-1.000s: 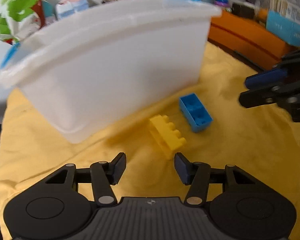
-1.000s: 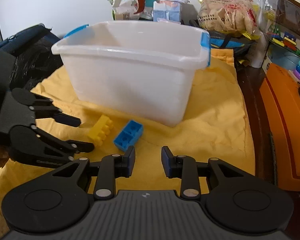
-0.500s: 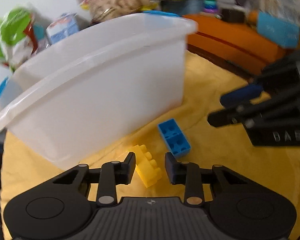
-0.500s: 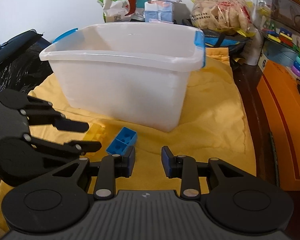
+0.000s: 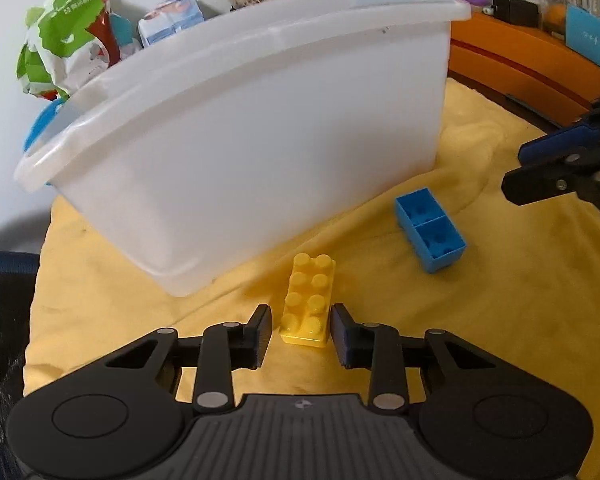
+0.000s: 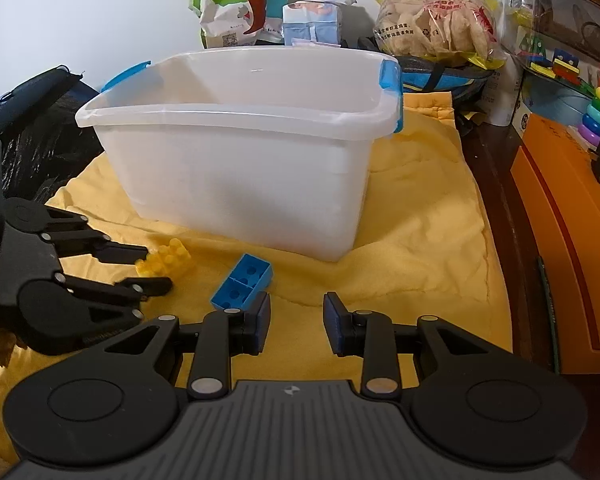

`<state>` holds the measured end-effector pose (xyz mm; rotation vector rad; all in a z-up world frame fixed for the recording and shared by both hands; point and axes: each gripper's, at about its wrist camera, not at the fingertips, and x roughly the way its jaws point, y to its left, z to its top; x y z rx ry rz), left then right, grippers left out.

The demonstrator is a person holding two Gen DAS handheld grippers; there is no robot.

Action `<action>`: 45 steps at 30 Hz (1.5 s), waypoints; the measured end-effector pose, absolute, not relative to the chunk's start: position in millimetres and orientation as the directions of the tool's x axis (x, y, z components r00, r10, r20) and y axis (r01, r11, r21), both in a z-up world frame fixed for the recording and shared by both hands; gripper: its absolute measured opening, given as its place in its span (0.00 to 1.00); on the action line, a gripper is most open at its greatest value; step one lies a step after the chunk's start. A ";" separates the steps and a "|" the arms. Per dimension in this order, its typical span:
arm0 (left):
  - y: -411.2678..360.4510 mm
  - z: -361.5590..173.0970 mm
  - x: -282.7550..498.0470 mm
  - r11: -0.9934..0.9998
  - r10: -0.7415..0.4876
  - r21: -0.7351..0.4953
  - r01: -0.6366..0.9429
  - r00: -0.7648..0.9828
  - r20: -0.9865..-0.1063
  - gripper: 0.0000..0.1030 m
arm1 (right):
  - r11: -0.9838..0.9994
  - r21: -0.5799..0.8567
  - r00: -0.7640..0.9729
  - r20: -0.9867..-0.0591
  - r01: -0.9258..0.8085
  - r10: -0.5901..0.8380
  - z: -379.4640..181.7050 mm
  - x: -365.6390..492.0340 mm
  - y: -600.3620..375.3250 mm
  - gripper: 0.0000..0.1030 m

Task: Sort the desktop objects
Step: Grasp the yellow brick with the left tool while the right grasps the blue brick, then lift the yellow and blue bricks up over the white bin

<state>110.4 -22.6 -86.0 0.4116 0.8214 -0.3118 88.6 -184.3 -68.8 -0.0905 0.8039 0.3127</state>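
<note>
Bricks lie on the yellow cloth [image 5: 500, 320] in front of the white plastic bin [image 5: 260, 132]. The yellow brick [image 5: 307, 300] sits studs-up, its near end between the fingers of the left gripper [image 5: 300, 334]; the pads flank the brick closely with a thin gap showing on each side, so the jaws stand narrowly parted and not clamped. In the right wrist view the same gripper [image 6: 148, 266] brackets that yellow brick [image 6: 166, 258] from the left. The blue brick [image 5: 430, 230] lies hollow side up, to the right of the yellow one and apart from it, near the bin's corner. The right gripper [image 6: 296, 322] hangs with jaws partly spread and nothing between them; the blue brick [image 6: 242, 286] is just beyond its left finger. Snack bags [image 6: 436, 20] stand behind the bin [image 6: 236, 160].
</note>
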 end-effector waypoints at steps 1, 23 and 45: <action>-22.5 -84.6 108.7 0.873 -0.112 0.239 0.426 0.650 -0.752 0.36 | 0.949 0.045 0.650 -0.718 -0.312 0.248 -69.3 89.7 -182.7 0.33; -33.7 -74.6 87.3 0.843 -0.180 0.234 0.485 0.663 -0.726 0.38 | 0.964 0.012 0.619 -0.764 -0.266 0.181 -112.2 104.4 -175.0 0.36; -33.8 -75.7 84.5 0.838 -0.166 0.255 0.482 0.671 -0.722 0.41 | 0.923 0.106 0.556 -0.771 -0.371 0.312 -110.5 117.4 -177.5 0.24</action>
